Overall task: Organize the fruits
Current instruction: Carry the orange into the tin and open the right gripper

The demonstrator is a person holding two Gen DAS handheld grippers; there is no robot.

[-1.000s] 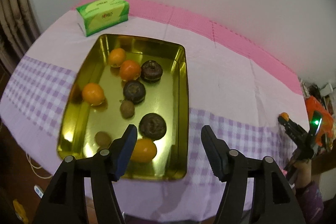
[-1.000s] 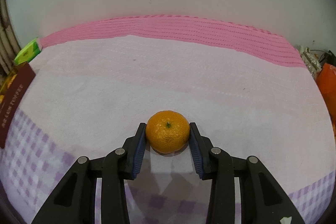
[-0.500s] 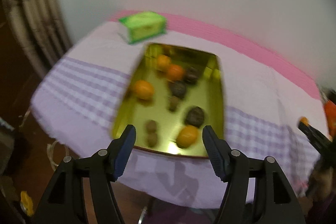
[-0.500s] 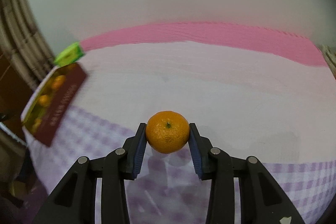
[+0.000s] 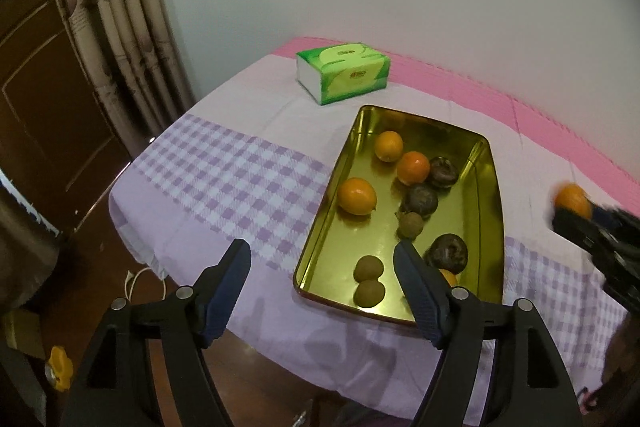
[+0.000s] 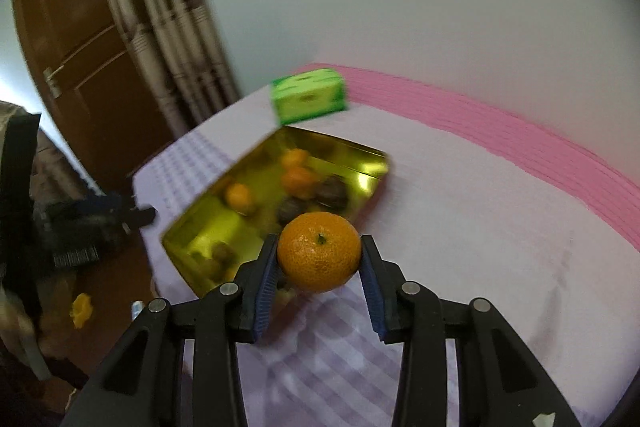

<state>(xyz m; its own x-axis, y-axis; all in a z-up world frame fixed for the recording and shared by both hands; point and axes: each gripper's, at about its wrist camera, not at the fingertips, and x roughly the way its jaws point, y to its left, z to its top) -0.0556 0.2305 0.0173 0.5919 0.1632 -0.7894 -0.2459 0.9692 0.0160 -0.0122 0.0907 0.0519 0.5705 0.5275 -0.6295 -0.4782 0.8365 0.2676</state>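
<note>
Above the cloth, the right gripper (image 6: 319, 259), squeezing a mandarin (image 6: 319, 251), has swung toward the gold tray (image 6: 372, 163) to drop it in, while the empty left gripper (image 5: 322, 265) has just opened wider.

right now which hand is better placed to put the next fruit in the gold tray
Right. The right tongs already grip a mandarin by the gold tray; the left tongs, empty, have just been opening.

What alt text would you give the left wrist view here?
An open left hand-held gripper, nothing between its fingers, points down at a gold tray of oranges, dark round fruits and small brown fruits on a checked tablecloth. A green tissue box lies behind the tray; at right, the right hand-held gripper carries a mandarin.
</note>
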